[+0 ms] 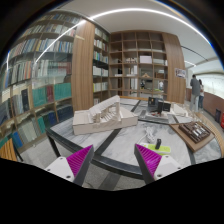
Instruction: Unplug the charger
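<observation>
Magenta pads (80, 157) up front, one on each finger of the gripper (116, 160), and the jaws are spread wide with nothing held between them. Through the gap between the fingers we're looking down at a glass tabletop (118, 140) with dark frame bars crossing beneath it. Just beyond the fingers, ahead and a little to the left, sits a white architectural model (98, 118) with a row of columns along its front. Off to the right of that, a small dark monitor (158, 104) stands on the table, and nearer the right finger lies a flat wooden tray (190, 133) with small items on it that are too small to identify. As for the charger, I can't pick it out: nothing on the table reads clearly as a plug or cable. Running down the left side, tall bookshelves (45, 85) packed with books, many with teal spines. Straight ahead at the far wall, a wooden shelving unit (135, 62) with open compartments, sparsely filled. A person (196, 92) in dark clothing stands far off to the right, well beyond the table. Overhead, a long curved light strip (140, 12) crosses the ceiling.
</observation>
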Available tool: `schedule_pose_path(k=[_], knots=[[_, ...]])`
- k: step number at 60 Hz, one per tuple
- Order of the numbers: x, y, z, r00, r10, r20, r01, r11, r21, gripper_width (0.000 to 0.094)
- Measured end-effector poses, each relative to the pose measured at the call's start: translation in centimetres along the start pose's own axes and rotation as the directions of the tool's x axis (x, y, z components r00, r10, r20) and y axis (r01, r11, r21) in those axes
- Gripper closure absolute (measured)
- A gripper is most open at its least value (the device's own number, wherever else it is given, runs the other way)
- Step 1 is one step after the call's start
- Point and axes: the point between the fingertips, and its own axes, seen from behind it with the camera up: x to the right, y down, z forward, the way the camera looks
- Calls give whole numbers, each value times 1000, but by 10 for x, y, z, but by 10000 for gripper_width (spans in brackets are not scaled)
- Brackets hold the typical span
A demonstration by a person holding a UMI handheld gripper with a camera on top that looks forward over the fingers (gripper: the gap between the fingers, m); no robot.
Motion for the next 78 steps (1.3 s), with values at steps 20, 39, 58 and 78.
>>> schedule_pose_path(k=[20,39,58,78], knots=[[82,34,84,996,5,-93,-13,997,-81,91],[243,73,203,960,46,-277,-88,986,-141,96],[272,102,264,955,98,-280,-146,977,-155,758],[271,52,247,942,183,-283,-185,982,19,874]])
